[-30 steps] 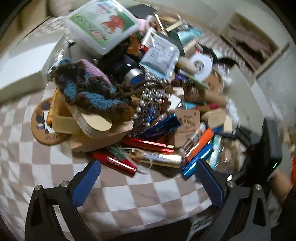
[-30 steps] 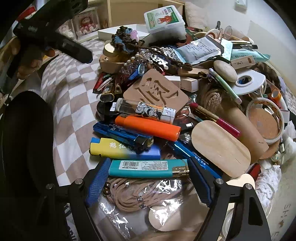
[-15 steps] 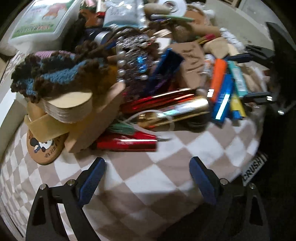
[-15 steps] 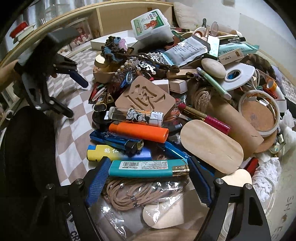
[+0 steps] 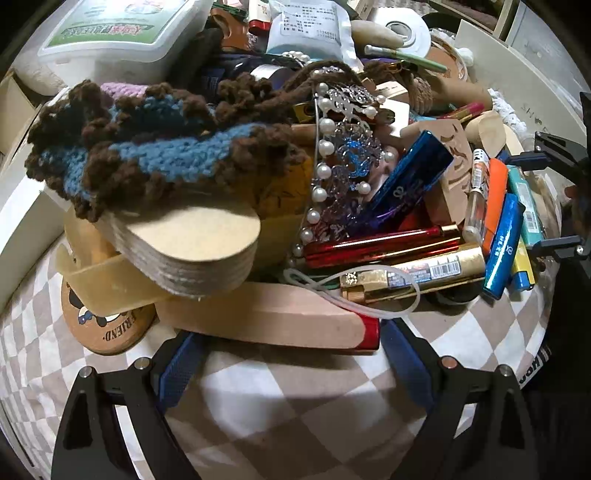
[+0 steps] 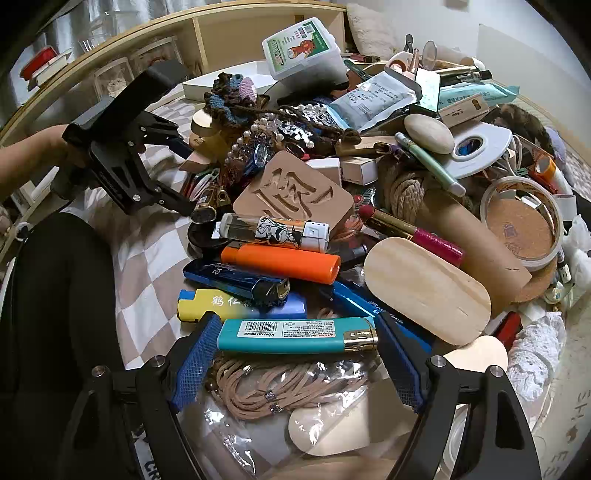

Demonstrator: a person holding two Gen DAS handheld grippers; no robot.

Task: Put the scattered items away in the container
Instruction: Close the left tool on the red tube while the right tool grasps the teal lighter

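A heap of small items covers the checkered cloth (image 5: 295, 406). My left gripper (image 5: 291, 334) is low at the heap's near edge and stands open. Its blue pads (image 5: 181, 369) flank a tan wooden block (image 5: 258, 317) with a red lighter (image 5: 371, 334) beneath, without pressing either. In the right wrist view that left gripper (image 6: 184, 173) is at the heap's left side, held by a hand. My right gripper (image 6: 295, 325) is shut end to end on a teal lighter (image 6: 291, 336), just above a bagged cord (image 6: 280, 387). The right gripper (image 5: 546, 203) also shows at the left view's right edge.
A blue-brown crochet piece (image 5: 147, 147), a stack of oval wooden discs (image 5: 192, 251), a pearl tiara (image 5: 343, 166) and gold, orange and blue lighters crowd the heap. A white open box (image 6: 229, 79) lies behind it, before a wooden shelf (image 6: 221, 33). A dark bag (image 6: 55, 314) sits at left.
My left gripper has dropped and rolled toward the heap's near edge, and its pads now flank the wooden block and red lighter. The right gripper has kept still on the teal lighter.
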